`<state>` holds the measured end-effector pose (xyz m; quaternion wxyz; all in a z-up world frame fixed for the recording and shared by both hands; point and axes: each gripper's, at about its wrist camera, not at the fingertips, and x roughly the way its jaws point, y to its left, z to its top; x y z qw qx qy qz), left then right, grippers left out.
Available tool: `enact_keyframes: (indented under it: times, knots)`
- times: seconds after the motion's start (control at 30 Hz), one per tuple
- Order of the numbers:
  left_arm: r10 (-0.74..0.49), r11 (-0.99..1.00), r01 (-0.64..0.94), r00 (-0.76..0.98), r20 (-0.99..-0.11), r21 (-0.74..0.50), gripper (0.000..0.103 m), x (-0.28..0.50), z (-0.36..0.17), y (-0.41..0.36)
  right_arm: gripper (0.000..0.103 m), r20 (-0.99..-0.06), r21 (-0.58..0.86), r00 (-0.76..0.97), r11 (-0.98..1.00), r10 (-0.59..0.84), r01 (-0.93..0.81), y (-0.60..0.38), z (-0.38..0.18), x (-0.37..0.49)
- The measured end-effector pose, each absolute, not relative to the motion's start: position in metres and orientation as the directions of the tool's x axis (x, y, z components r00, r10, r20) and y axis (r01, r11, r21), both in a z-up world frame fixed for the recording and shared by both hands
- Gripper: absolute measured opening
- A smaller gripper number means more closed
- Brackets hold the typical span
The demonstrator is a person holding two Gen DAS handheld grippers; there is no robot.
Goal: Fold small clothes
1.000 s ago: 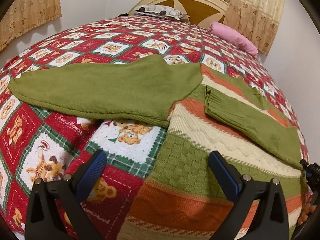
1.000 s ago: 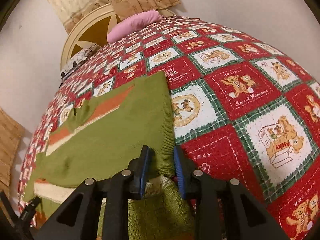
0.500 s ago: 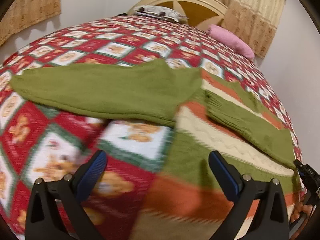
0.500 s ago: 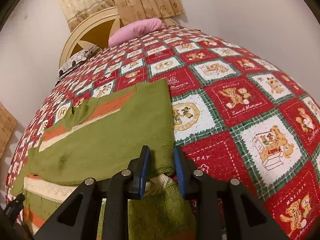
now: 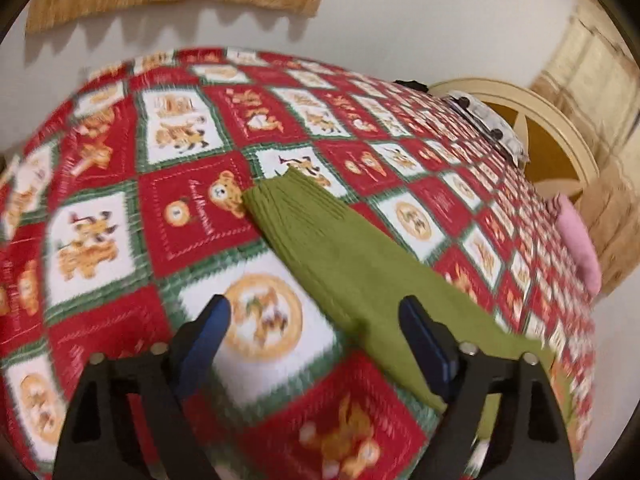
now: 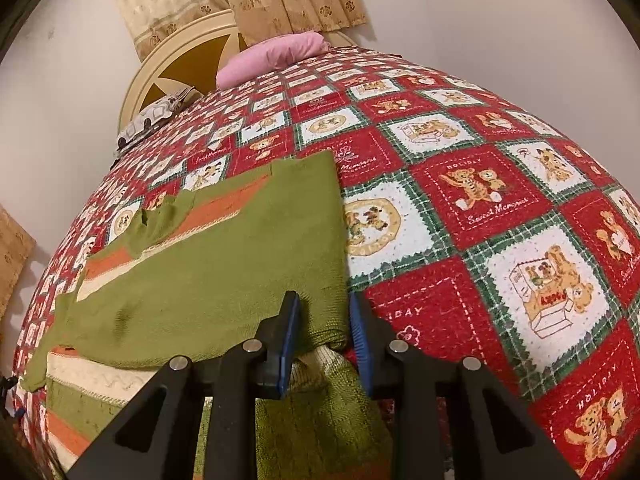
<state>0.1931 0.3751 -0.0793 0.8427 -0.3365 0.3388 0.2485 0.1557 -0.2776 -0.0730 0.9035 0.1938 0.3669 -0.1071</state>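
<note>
A small knitted sweater [image 6: 220, 280], olive green with orange and cream stripes, lies flat on the bed. In the right wrist view one sleeve is folded across its body. My right gripper [image 6: 324, 304] is shut on the bunched green edge at the sweater's near right side. In the left wrist view, which is blurred, the other green sleeve [image 5: 344, 248] stretches diagonally over the quilt, its ribbed cuff [image 5: 280, 196] farthest from me. My left gripper [image 5: 314, 308] hovers over the sleeve's near part. Its jaws are closing but stand wide, and the pads press on nothing.
A red, white and green teddy-bear quilt [image 5: 192, 216] covers the whole bed. A cream headboard [image 6: 188, 64], a pink pillow [image 6: 272, 60] and a patterned pillow [image 6: 156, 116] are at the far end. Beige curtains [image 6: 256, 0] hang on the white wall behind.
The left gripper has swept sideways from over the sweater's striped body toward the outstretched sleeve's cuff end, rolling as it went, and its jaws stand narrower. The right gripper has kept its hold and place.
</note>
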Motion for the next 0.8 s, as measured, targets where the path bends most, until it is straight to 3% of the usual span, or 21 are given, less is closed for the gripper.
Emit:
enact_keyframes:
  times: [0.1, 0.13, 0.2, 0.3, 0.33, 0.37, 0.4, 0.6, 0.8]
  knots:
    - [0.146, 0.623, -0.648, 0.646, -0.749, -0.438, 0.071, 0.207, -0.091, 0.385, 0.027, -0.706, 0.274, 0.707, 0.901, -0.049, 0.336, -0.278, -0.073, 0.155]
    - [0.167, 0.62, -0.657, 0.645, -0.746, -0.429, 0.069, 0.209, -0.091, 0.384, 0.027, -0.706, 0.273, 0.707, 0.902, -0.05, 0.336, -0.278, -0.073, 0.156]
    - [0.191, 0.63, -0.655, 0.65, -0.735, -0.416, 0.056, 0.216, -0.09, 0.38, 0.027, -0.707, 0.273, 0.705, 0.902, -0.049, 0.336, -0.278, -0.074, 0.156]
    - [0.205, 0.63, -0.665, 0.64, -0.741, -0.401, 0.048, 0.222, -0.093, 0.379, 0.027, -0.708, 0.277, 0.705, 0.901, -0.044, 0.335, -0.279, -0.075, 0.156]
    - [0.222, 0.633, -0.668, 0.641, -0.735, -0.391, 0.04, 0.221, -0.092, 0.378, 0.027, -0.708, 0.28, 0.705, 0.9, -0.042, 0.334, -0.279, -0.075, 0.156]
    - [0.217, 0.636, -0.664, 0.642, -0.735, -0.393, 0.016, 0.222, -0.092, 0.378, 0.028, -0.708, 0.283, 0.705, 0.899, -0.04, 0.334, -0.279, -0.075, 0.156]
    - [0.178, 0.64, -0.647, 0.651, -0.738, -0.415, 0.008, 0.223, -0.095, 0.379, 0.028, -0.708, 0.284, 0.705, 0.899, -0.039, 0.334, -0.279, -0.075, 0.156]
    - [0.21, 0.703, -0.613, 0.664, -0.718, -0.362, 0.007, 0.235, -0.078, 0.363, 0.028, -0.708, 0.286, 0.706, 0.898, -0.037, 0.333, -0.28, -0.075, 0.156]
    - [0.143, 0.877, -0.374, 0.802, -0.579, -0.301, 0.007, 0.255, -0.007, 0.262, 0.028, -0.707, 0.288, 0.706, 0.898, -0.034, 0.332, -0.281, -0.075, 0.156]
